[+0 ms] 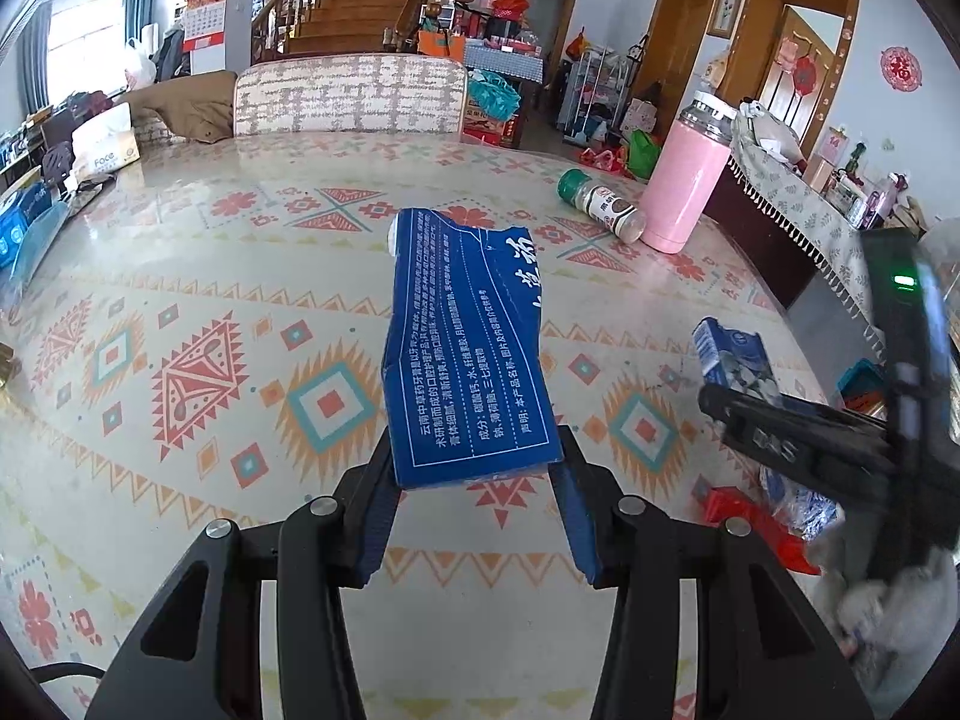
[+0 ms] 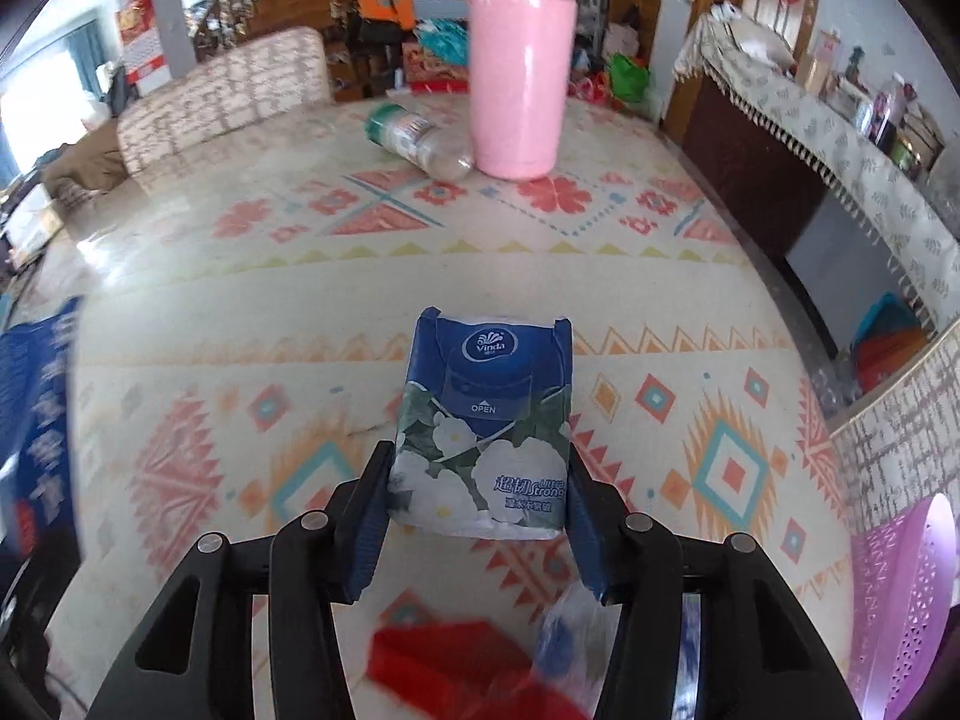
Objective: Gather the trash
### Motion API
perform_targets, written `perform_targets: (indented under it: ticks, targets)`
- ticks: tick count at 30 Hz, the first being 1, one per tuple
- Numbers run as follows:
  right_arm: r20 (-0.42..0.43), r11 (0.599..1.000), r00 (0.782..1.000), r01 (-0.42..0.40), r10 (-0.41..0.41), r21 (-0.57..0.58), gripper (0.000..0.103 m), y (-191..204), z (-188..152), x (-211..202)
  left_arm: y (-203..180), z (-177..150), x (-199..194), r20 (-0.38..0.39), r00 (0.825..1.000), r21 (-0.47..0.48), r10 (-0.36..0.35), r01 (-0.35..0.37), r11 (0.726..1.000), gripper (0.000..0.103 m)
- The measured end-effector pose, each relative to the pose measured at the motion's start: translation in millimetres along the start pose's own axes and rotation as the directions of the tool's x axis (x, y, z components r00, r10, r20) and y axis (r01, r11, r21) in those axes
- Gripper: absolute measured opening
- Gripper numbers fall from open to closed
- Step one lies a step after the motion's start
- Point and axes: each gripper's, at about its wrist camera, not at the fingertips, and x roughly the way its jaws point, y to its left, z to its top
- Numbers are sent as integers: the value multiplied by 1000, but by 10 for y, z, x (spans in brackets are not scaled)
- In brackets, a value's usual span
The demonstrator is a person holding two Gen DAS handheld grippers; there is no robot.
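Left gripper (image 1: 477,468): both blue-padded fingers (image 1: 378,516) pressed against the near end of a flattened blue carton (image 1: 465,342) printed with white text, holding it clear above the patterned tablecloth (image 1: 198,312). The carton's far end was torn and ragged.

Right gripper (image 2: 477,516): fingers (image 2: 585,531) closed against the two sides of a small blue Vinda tissue pack (image 2: 480,432), its floral face up and "OPEN" flap toward the far end. Whether the pack rested on the cloth or hung just above it could not be told.

Beneath the right gripper lay a blurred red wrapper (image 2: 444,660) and a crumpled clear-and-blue plastic scrap (image 2: 570,636).

Farther across the table: a pink tumbler (image 2: 519,84) upright, a green-capped spice jar (image 2: 417,141) lying on its side against its base. A pink perforated basket (image 2: 900,606) sat at the right edge.

A patterned chair back (image 1: 351,93) stood beyond the table.
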Motion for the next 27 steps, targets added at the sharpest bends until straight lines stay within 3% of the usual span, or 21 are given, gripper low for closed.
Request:
perform_targets:
  ticks: [7, 13, 20, 27]
  targets:
    - [31, 997, 997, -74, 75, -37, 56, 108, -317, -417, -89, -47, -3, 18, 999, 37, 33, -34, 999, 47]
    - [47, 993, 992, -116, 117, -22, 56, -24, -620, -725, -245, -107, -58, 45, 998, 84, 39, -43, 996, 47]
    - [90, 987, 985, -151, 146, 53, 56, -456, -1101, -1189, -369, -170, -142, 85, 995, 112, 48, -58, 992, 47]
    - [176, 985, 979, -122, 99, 120, 56, -978, -1634, -1648, -595, -295, -482, 137, 991, 157, -2, -20, 987, 47]
